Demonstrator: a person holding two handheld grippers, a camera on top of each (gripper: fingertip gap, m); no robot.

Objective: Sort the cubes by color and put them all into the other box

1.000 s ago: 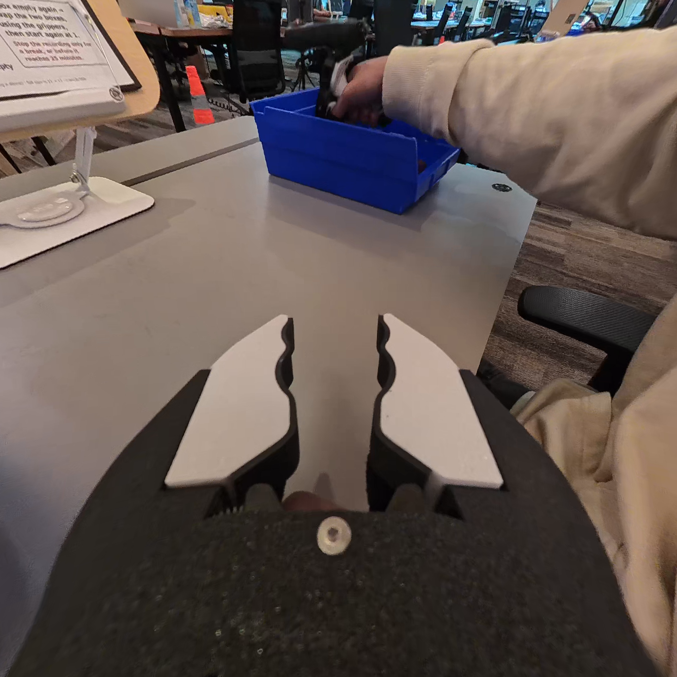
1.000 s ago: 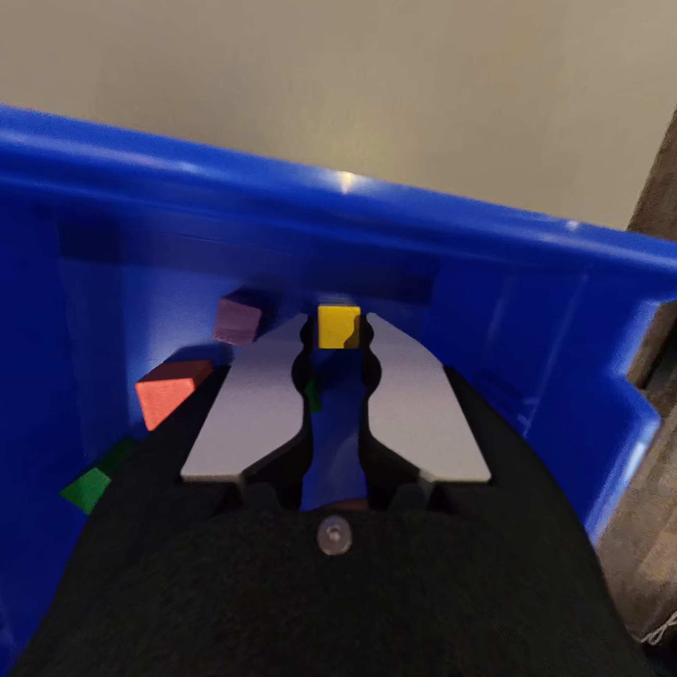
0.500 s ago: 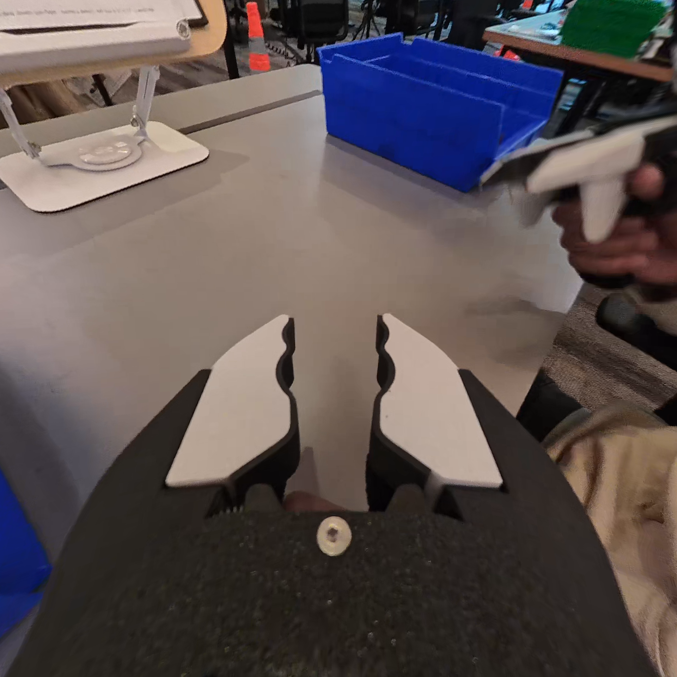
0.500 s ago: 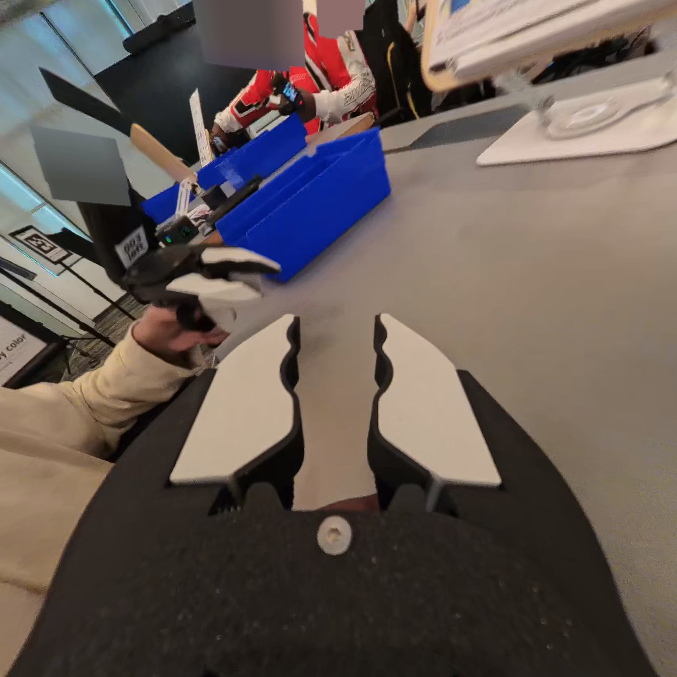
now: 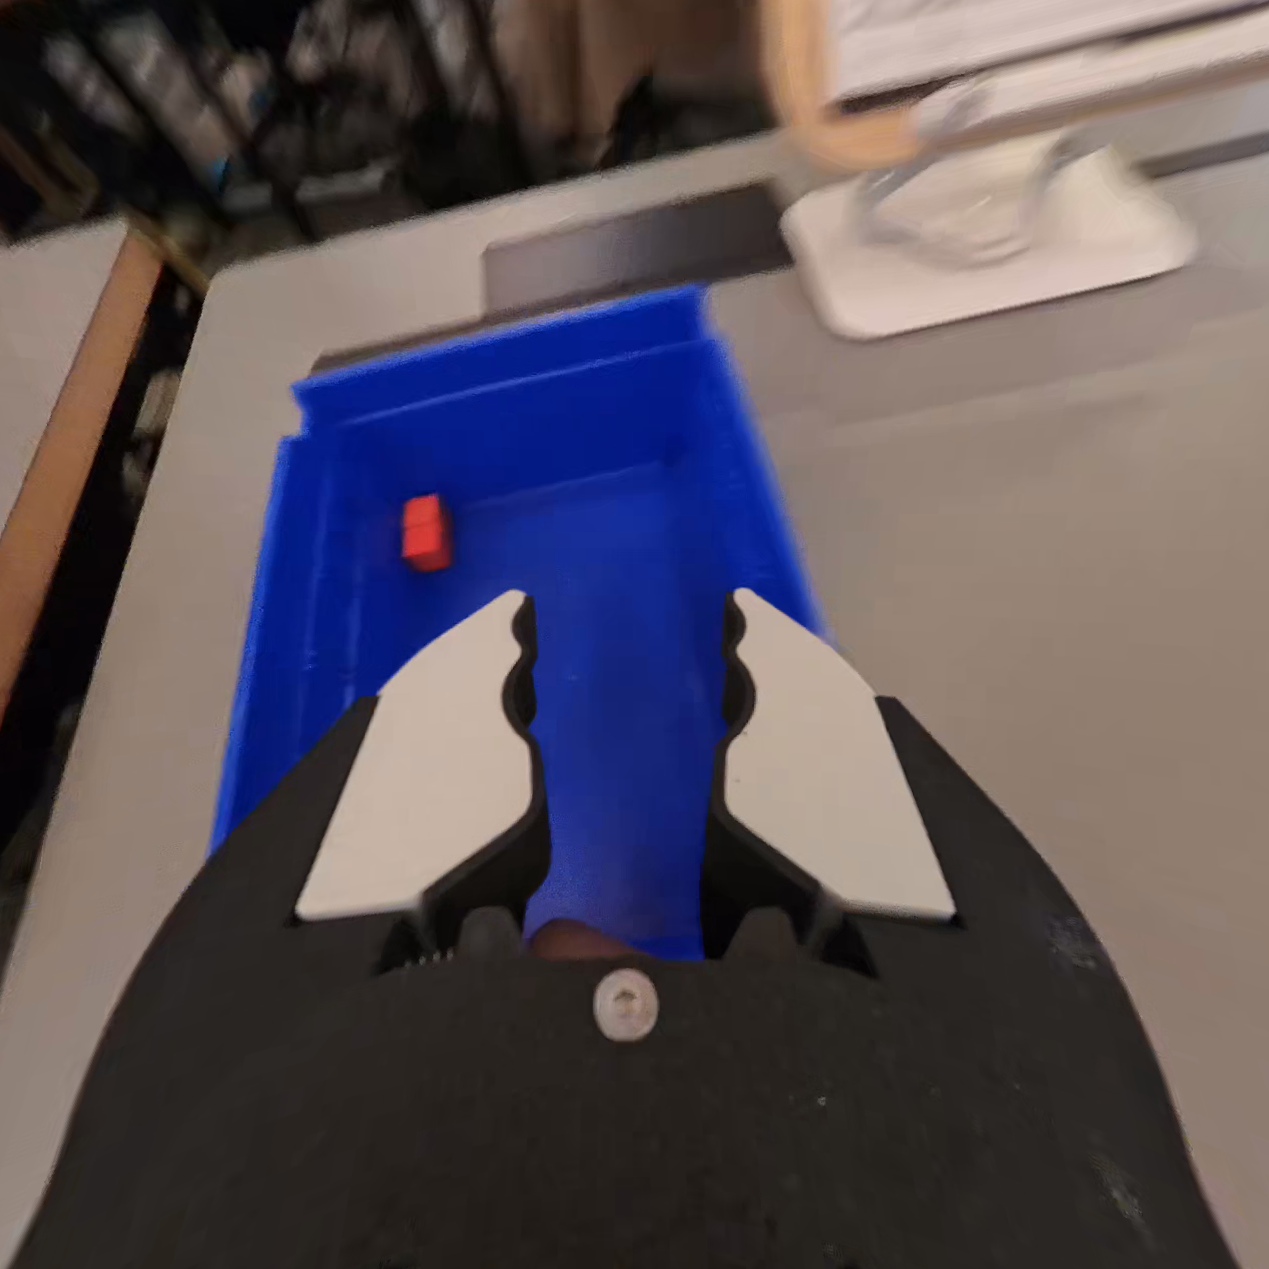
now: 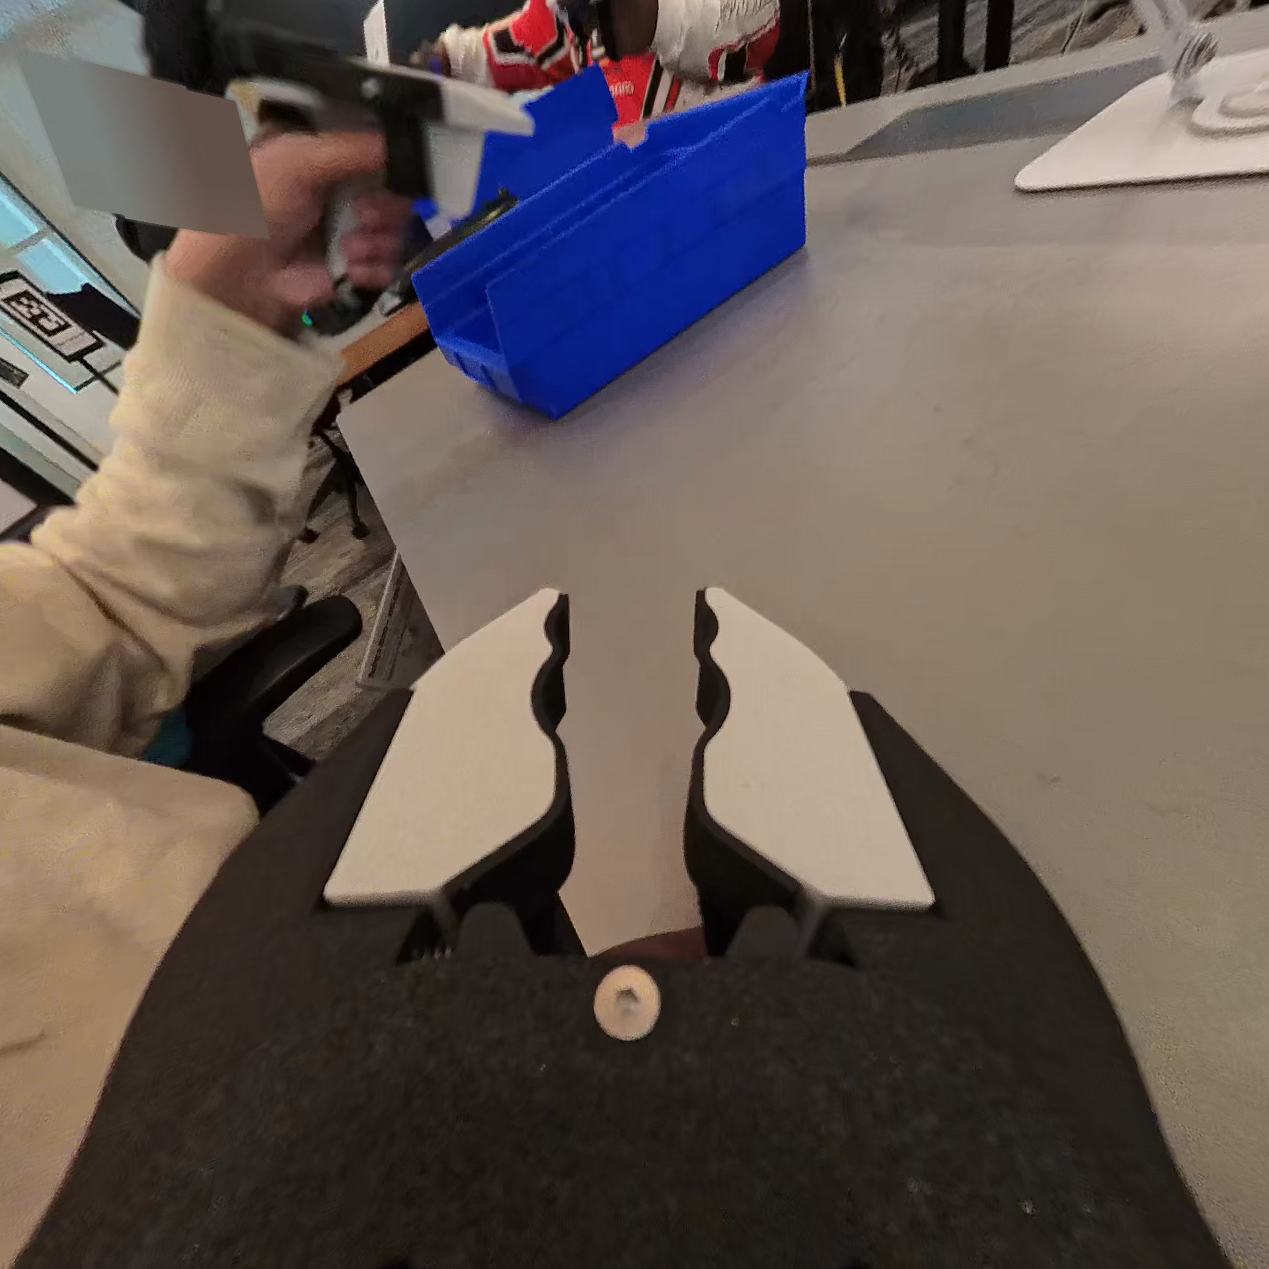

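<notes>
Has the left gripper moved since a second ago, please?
Yes. The left gripper has swung from bare table to above a blue box holding a red cube.

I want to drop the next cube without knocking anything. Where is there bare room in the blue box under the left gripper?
Most of the blue box floor is bare, from the left gripper to the far wall. Only the far left corner is taken, by the red cube.

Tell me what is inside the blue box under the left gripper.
In the blue box, one red cube sits near the far left corner. The left gripper, open and empty, covers the near end of the floor.
</notes>
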